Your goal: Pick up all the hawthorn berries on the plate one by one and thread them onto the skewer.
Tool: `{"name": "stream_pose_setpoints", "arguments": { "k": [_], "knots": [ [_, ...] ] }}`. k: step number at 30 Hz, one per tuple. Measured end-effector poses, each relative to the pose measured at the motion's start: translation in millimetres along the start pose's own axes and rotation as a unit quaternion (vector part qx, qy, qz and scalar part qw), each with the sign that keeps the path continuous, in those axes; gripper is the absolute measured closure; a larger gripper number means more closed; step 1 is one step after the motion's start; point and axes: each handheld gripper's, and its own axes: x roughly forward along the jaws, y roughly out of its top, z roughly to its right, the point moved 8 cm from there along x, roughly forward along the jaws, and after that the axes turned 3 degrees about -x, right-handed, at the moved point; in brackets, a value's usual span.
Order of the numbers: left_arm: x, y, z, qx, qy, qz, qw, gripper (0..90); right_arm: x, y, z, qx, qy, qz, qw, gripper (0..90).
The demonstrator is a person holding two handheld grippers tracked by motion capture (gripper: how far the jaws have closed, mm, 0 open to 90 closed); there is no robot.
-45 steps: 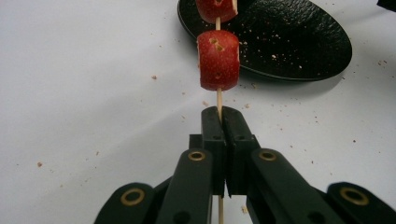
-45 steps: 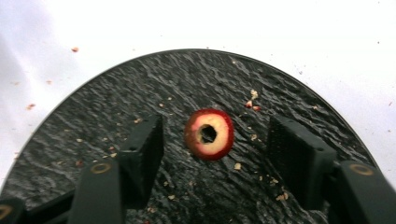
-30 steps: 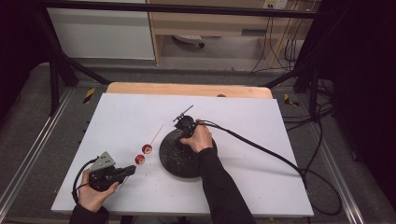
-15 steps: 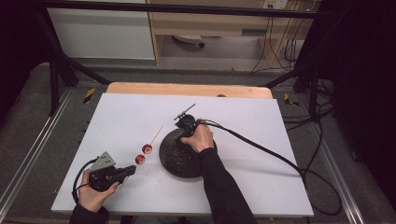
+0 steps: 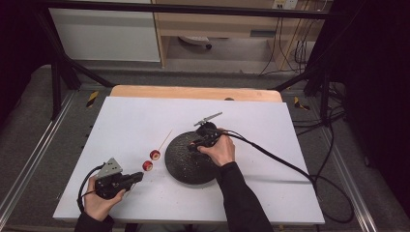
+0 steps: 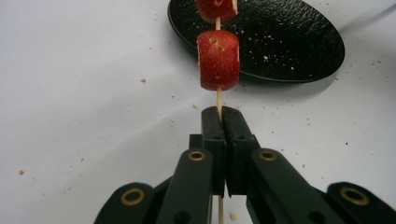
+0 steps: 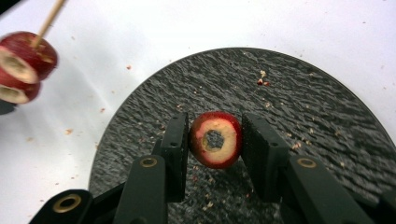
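My left gripper [image 6: 219,122] clamps the thin wooden skewer [image 6: 218,99], its two red fruit slices [image 6: 218,59] aimed at the black round plate [image 5: 181,162]; my right gripper [image 7: 215,140] pinches a third cored red slice [image 7: 215,139] above that plate for threading.

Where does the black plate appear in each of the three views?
High view: the black plate sits mid-table, under the right gripper.
Left gripper view: at the top, beyond the skewer clamped in the left gripper.
Right gripper view: across the middle and right, beneath the fruit slice gripped between the jaws.
Shared landmark: the two red slices on the skewer.
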Motion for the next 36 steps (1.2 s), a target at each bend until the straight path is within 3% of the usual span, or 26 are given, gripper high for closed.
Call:
{"name": "stream_pose_setpoints", "arguments": {
  "k": [6, 9, 12, 19, 23, 26, 29, 36],
  "knots": [
    [3.7, 0.4, 4.8, 0.002, -0.001, 0.001, 1.0000, 88.1, -16.3, -7.1, -6.7, 0.028, 0.020, 0.065, 0.9973, 63.4],
    [6.1, 0.6, 7.6, 0.001, -0.001, 0.001, 1.0000, 88.1, -22.7, -11.5, -9.3, 0.044, 0.026, 0.095, 0.9942, 63.4],
    [8.1, 0.7, 10.6, 0.003, -0.001, 0.001, 1.0000, 88.1, -28.5, -15.1, -10.7, 0.065, 0.036, 0.127, 0.9891, 63.4],
    [13.6, 1.3, 17.9, 0.004, -0.001, 0.003, 1.0000, 88.1, -38.2, -23.9, -10.3, 0.118, 0.057, 0.204, 0.9700, 63.5],
    [16.7, 2.2, 22.4, 0.004, -0.001, 0.005, 1.0000, 88.1, -41.8, -27.6, -9.3, 0.139, 0.059, 0.235, 0.9604, 63.5],
    [19.4, 2.5, 25.5, 0.003, -0.001, 0.005, 1.0000, 88.1, -45.4, -28.8, -8.8, 0.159, 0.066, 0.257, 0.9508, 63.6],
    [21.5, 2.4, 28.2, 0.002, 0.000, 0.005, 1.0000, 88.1, -48.2, -30.3, -7.2, 0.170, 0.066, 0.274, 0.9444, 63.6],
    [26.4, 3.0, 35.5, -0.001, 0.000, 0.008, 1.0000, 88.2, -57.4, -25.8, -2.5, 0.197, 0.065, 0.324, 0.9231, 63.7]
  ]
}}
